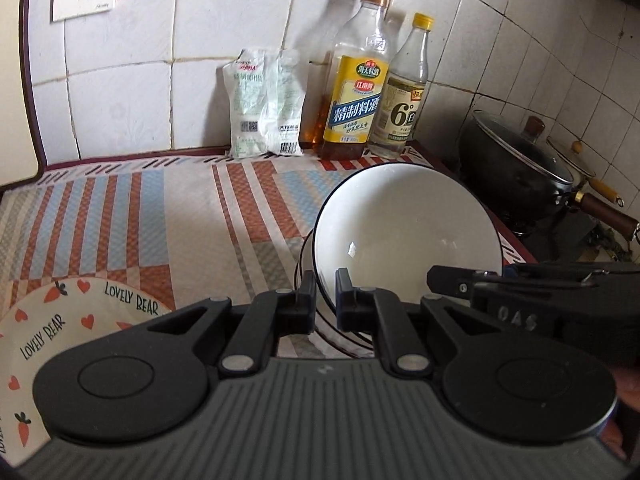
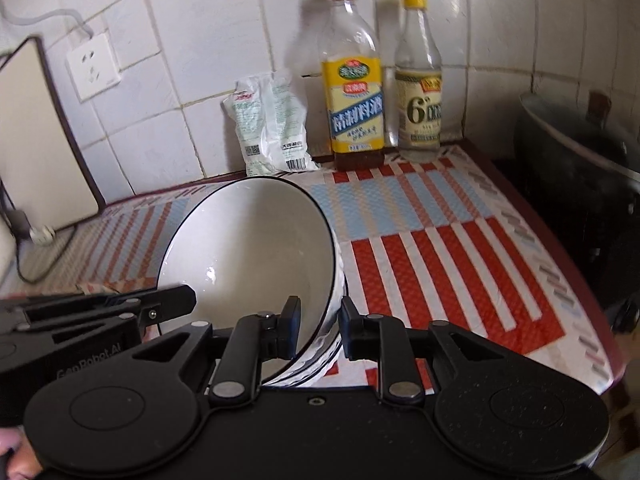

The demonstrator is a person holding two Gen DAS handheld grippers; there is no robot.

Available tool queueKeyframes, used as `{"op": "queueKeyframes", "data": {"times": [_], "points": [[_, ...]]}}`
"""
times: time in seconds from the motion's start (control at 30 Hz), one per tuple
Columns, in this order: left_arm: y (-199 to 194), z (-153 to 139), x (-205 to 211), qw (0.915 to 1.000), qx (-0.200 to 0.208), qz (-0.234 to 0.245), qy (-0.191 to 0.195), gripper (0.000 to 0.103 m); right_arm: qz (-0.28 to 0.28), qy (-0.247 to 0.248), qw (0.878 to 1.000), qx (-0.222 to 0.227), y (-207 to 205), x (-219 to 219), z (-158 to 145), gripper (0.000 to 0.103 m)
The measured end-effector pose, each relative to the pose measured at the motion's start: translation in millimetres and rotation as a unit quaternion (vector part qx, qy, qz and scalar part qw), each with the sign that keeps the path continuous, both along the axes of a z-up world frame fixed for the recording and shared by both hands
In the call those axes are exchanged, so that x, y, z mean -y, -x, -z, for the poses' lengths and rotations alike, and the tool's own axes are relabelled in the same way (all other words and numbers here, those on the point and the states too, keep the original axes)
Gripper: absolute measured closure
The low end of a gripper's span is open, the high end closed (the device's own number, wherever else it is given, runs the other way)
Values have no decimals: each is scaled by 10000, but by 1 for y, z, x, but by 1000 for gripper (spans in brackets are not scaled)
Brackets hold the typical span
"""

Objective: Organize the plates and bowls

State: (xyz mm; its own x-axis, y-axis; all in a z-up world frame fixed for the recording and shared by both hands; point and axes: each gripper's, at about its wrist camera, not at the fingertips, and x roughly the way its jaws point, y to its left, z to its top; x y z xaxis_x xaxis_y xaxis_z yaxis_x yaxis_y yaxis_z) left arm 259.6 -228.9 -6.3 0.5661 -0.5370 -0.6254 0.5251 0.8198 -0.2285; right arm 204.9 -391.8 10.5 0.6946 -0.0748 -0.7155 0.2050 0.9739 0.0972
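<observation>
Your left gripper (image 1: 323, 298) has its jaws clamped on the near rim of the white bowl (image 1: 404, 232), one jaw inside and one outside. Your right gripper (image 2: 320, 330) grips the same bowl's rim on the opposite side in the same way. The bowl is tilted, its opening facing the cameras, above the striped mat (image 2: 440, 248) on the surface. A "Lovely Bear" plate (image 1: 60, 320) lies to its left. Two bottles (image 2: 354, 92) and a bag (image 2: 272, 124) stand against the tiled wall.

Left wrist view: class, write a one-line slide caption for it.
Both grippers pinch the rim of a tilted white bowl above a striped mat, cartoon plate alongside.
</observation>
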Motion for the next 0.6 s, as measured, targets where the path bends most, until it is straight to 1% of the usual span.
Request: {"op": "queueKeyframes", "data": {"times": [0.03, 0.1, 0.17, 0.2, 0.23, 0.27, 0.33, 0.37, 0.4, 0.43, 0.47, 0.5, 0.53, 0.57, 0.6], "points": [[0, 0, 0, 10000, 6, -7, -2, 95, -35, 201, 9998, 27, 0, -4, 1, 73], [1, 0, 0, 9999, 111, -40, -53, 94, -127, 540, 9984, 77, 0, -11, 4, 65], [2, 0, 2, 9996, 254, -60, -106, 94, -241, 619, 9976, 173, 1, -12, 8, 63], [3, 1, 1, 9996, 268, -66, -97, 94, -296, 801, 9959, 299, 2, -15, 10, 63], [3, 1, 1, 9996, 267, -78, -80, 94, -394, 1007, 9933, 409, 5, -18, 11, 59], [3, 1, 0, 9996, 277, -71, -44, 93, -496, 1077, 9918, 477, 8, -19, 13, 57], [4, 3, -4, 9994, 322, -62, 61, 91, -593, 935, 9913, 712, 15, -15, 14, 56], [4, 4, -7, 9992, 337, -98, 174, 89, -631, 857, 9906, 857, 20, -12, 15, 56], [6, 6, -12, 9988, 356, -107, 319, 81, -663, 748, 9894, 1053, 26, -9, 15, 53], [8, 7, -16, 9983, 364, -79, 450, 67, -687, 612, 9880, 1245, 33, -6, 14, 42], [10, 9, -22, 9975, 383, -80, 589, 62, -676, 458, 9865, 1422, 43, -2, 15, 36], [14, 10, -28, 9964, 427, -86, 730, 59, -641, 340, 9846, 1588, 53, 2, 16, 33], [19, 11, -33, 9948, 521, -37, 876, 58, -614, 265, 9819, 1773, 65, 5, 17, 33], [25, 12, -37, 9930, 640, 2, 993, 58, -668, 241, 9778, 1972, 79, 4, 19, 31], [31, 13, -42, 9913, 766, 32, 1070, 57, -760, 287, 9742, 2106, 90, 3, 22, 27]]}}
